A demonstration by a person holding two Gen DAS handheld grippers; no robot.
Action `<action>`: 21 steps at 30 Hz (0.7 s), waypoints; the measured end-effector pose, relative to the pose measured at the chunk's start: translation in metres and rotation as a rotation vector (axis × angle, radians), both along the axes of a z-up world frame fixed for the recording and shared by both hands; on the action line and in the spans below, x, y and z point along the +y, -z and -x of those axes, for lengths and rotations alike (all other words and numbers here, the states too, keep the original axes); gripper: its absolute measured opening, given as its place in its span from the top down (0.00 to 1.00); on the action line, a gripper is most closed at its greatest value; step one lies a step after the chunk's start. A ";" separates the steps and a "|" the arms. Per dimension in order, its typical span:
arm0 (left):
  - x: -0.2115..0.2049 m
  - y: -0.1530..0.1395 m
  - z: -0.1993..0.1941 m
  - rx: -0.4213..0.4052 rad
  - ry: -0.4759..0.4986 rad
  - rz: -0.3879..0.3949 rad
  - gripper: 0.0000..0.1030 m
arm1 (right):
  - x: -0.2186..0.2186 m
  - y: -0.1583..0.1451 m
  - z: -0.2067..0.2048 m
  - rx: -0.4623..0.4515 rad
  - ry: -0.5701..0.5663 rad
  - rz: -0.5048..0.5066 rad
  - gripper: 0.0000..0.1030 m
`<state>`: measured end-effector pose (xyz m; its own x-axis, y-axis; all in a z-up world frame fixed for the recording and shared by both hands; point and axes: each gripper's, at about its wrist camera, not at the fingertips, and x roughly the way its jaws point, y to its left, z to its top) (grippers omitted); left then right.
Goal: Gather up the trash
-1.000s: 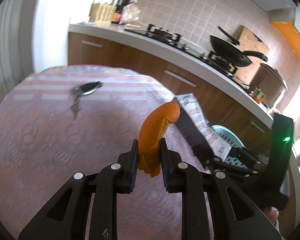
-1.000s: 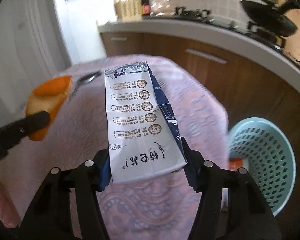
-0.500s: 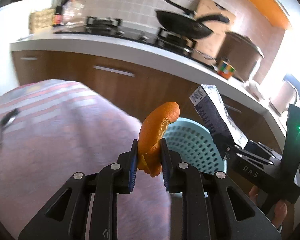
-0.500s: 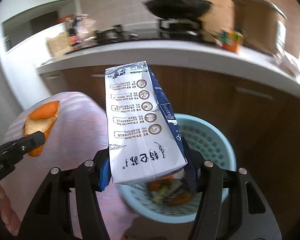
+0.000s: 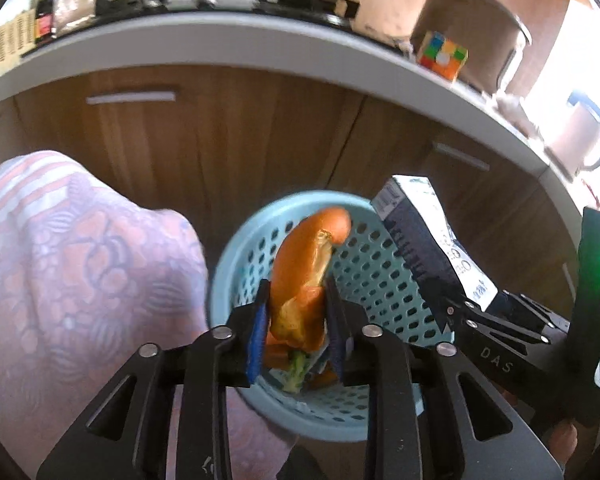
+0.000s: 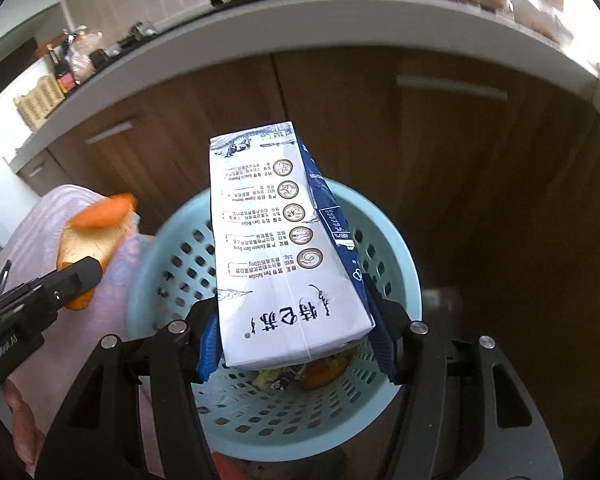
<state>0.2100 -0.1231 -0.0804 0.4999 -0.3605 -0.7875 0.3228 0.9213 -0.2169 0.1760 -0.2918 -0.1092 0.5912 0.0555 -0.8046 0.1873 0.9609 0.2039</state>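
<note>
- Step in hand, as judged: drop-off. Both pieces of trash held above the pale blue perforated waste basket (image 6: 396, 248), neither let go yet.
- Left gripper (image 5: 296, 320): jaws clamped on an orange peel (image 5: 306, 280), peel standing up between the blue pads, tip over the basket mouth.
- Right gripper (image 6: 296, 344): jaws closed on the base of a white-and-blue milk carton (image 6: 276, 240), carton pointing forward and slightly up, lying across the basket opening.
- Basket on the floor, between the edge of the pink patterned tablecloth (image 5: 80, 264) and the wooden cabinet fronts (image 5: 220, 128). Food scraps already at the bottom (image 6: 320, 372).
- Pose: both grippers tilted downward toward the basket, side by side, left one nearer the table.
- Next move calls for: opening the jaws of each over the opening. Peel sits close to the near rim, so a slight push forward first looks prudent. Carton is long; tipping its nose down before release should keep it from bridging the rim.
</note>
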 end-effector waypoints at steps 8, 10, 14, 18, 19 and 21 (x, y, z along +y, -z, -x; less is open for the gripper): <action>0.007 0.005 0.011 -0.015 0.002 -0.006 0.44 | -0.011 0.013 0.000 0.035 0.026 -0.021 0.44; 0.014 0.000 0.016 -0.023 -0.006 0.017 0.44 | -0.011 0.006 0.004 0.019 0.025 -0.015 0.44; 0.024 -0.018 0.033 -0.084 -0.039 0.044 0.38 | -0.004 -0.016 0.023 -0.047 -0.004 -0.013 0.44; 0.033 -0.045 0.062 -0.197 -0.080 0.024 0.26 | 0.016 -0.050 0.047 -0.158 -0.043 0.026 0.39; 0.035 -0.050 0.070 -0.223 -0.091 0.018 0.24 | 0.021 -0.058 0.054 -0.184 -0.050 0.039 0.38; 0.042 -0.063 0.090 -0.285 -0.119 0.001 0.21 | 0.029 -0.071 0.063 -0.229 -0.064 0.054 0.38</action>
